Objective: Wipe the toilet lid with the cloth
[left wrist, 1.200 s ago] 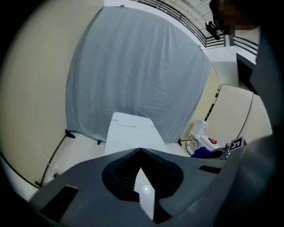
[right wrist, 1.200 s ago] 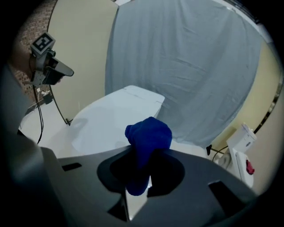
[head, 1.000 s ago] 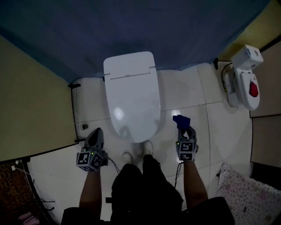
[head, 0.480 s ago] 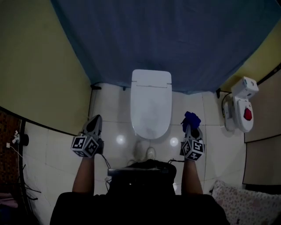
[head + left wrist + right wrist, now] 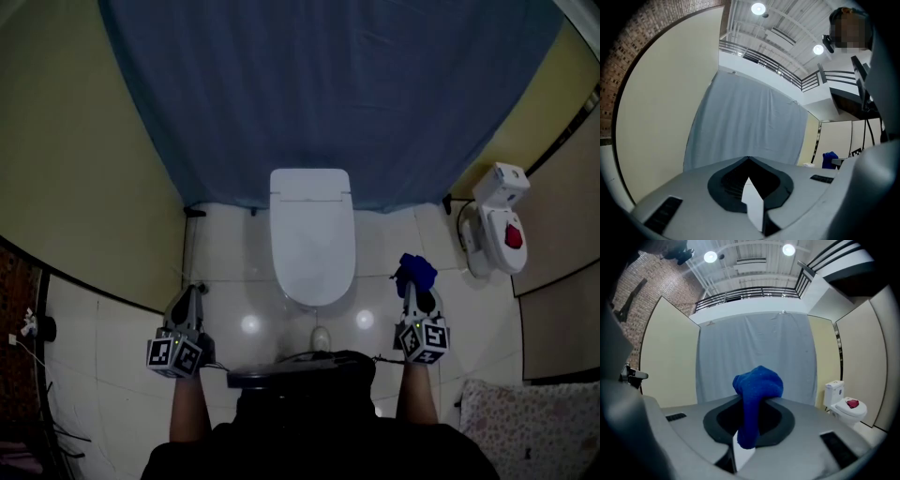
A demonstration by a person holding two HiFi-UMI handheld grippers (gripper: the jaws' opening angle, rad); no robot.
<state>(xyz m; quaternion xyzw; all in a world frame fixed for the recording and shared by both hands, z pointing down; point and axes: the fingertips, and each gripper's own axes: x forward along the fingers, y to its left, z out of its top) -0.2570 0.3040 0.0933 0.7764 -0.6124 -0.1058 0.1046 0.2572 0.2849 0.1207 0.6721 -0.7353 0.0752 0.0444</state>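
A white toilet with its lid (image 5: 312, 234) down stands against the blue curtain in the head view. My right gripper (image 5: 414, 286) is to the right of the bowl, held level and shut on a bunched blue cloth (image 5: 416, 272); in the right gripper view the cloth (image 5: 755, 401) sticks up from between the jaws. My left gripper (image 5: 187, 300) is left of the bowl, jaws closed with nothing in them (image 5: 750, 161). Both grippers are well clear of the lid.
A second white toilet (image 5: 495, 230) with a red item on it stands at the right wall. A blue curtain (image 5: 319, 94) hangs behind; yellow partitions (image 5: 75, 169) flank the stall. My feet (image 5: 321, 336) are before the bowl. A patterned cloth (image 5: 525, 427) lies bottom right.
The head view has pulled back and risen, so the toilet looks smaller and farther. Both grippers sit lower in the frame, the right still holding the cloth.
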